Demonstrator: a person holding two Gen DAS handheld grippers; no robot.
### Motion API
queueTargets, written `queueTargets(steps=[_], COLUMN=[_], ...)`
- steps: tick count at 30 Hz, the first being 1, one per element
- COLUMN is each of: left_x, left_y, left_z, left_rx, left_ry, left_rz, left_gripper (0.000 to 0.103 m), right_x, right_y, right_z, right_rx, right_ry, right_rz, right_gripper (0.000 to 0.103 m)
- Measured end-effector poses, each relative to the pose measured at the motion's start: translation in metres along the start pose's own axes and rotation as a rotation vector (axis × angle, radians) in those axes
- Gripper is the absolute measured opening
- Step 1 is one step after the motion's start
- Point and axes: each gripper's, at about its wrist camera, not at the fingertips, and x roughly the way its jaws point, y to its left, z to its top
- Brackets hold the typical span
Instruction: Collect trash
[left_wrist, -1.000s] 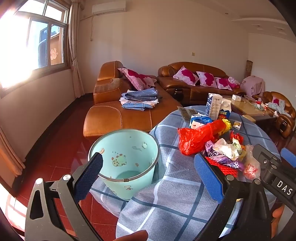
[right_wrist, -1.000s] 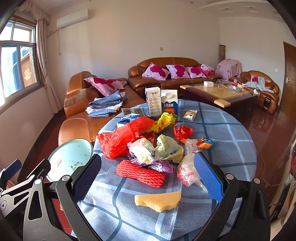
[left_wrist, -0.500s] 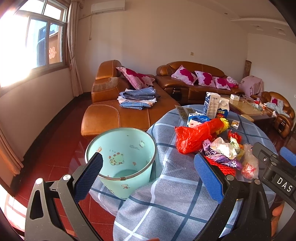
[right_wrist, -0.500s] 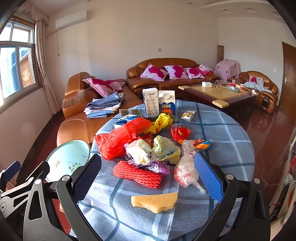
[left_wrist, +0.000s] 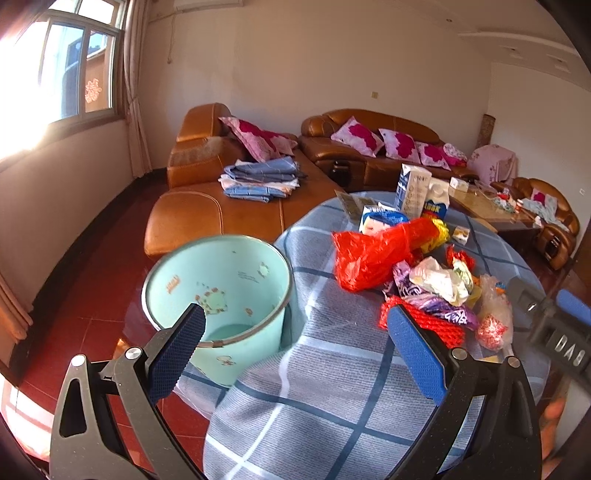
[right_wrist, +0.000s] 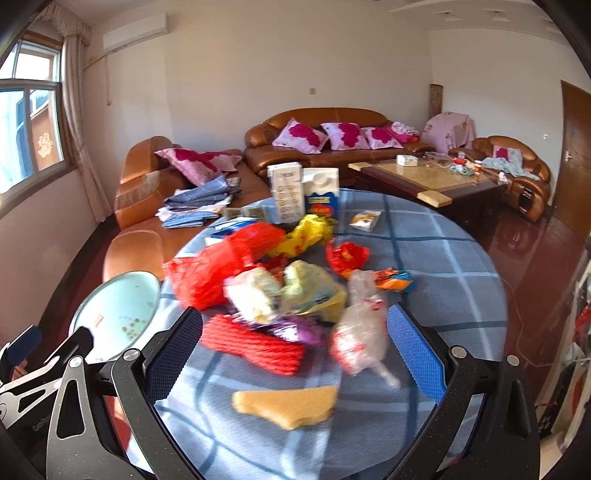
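A pile of trash lies on the round table with a blue checked cloth (right_wrist: 424, 258): a red plastic bag (right_wrist: 221, 262), a red mesh sleeve (right_wrist: 255, 345), a clear bag with red print (right_wrist: 360, 341), a yellow sponge wedge (right_wrist: 288, 402), crumpled wrappers (right_wrist: 295, 291). A light-green bin (left_wrist: 218, 284) stands on the floor at the table's left edge. My left gripper (left_wrist: 295, 354) is open, between the bin and the trash. My right gripper (right_wrist: 295, 354) is open above the table's near edge, with the mesh sleeve and sponge between its fingers' lines. Neither holds anything.
Two cartons (right_wrist: 303, 192) and a small box (right_wrist: 365, 219) stand at the table's far side. Brown leather sofas (right_wrist: 317, 147) with pink cushions, folded cloths (left_wrist: 258, 177) and a coffee table (right_wrist: 424, 177) lie beyond. Red tiled floor (left_wrist: 92, 295) surrounds the bin.
Both grippers have shifted a little; the right wrist view is now blurred by motion and the trash looms closer. The bin and the trash have not moved. Both stay open.
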Motion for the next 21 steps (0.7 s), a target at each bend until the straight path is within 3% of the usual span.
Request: queueTargets(steps=[5,13,15,18,21], left_x=[0.013,0.024,0.027,0.034,0.040], left_y=[-0.016,-0.073,-0.088,-0.110,-0.132], left_z=[-0.010,-0.030,-0.034,-0.041,-0.046], left_rx=[0.025,0.162,0.190,0.220,0.284], left_ry=[0.031,0.081,0.088,0.112,0.117], left_rz=[-0.024,-0.239,-0.283,-0.340,-0.358], left_gripper=[0.097,0.097,0.096,0.096,0.093], right_x=[0.016,0.030,0.032,0.032,0.035], right_y=[-0.046,-0.101,-0.105,-0.109,-0.117], right_z=[-0.002,-0.012,-0.009,-0.007,-0.008], right_rx=[0.004,0.025,0.041,0.021,0.080], right_ry=[0.033,0.076,0.096,0.106,0.129], right_rz=[-0.106,-0.134,-0.092,-0.100,-0.052], right_gripper=[0.098,0.096,0.082,0.075,0.071])
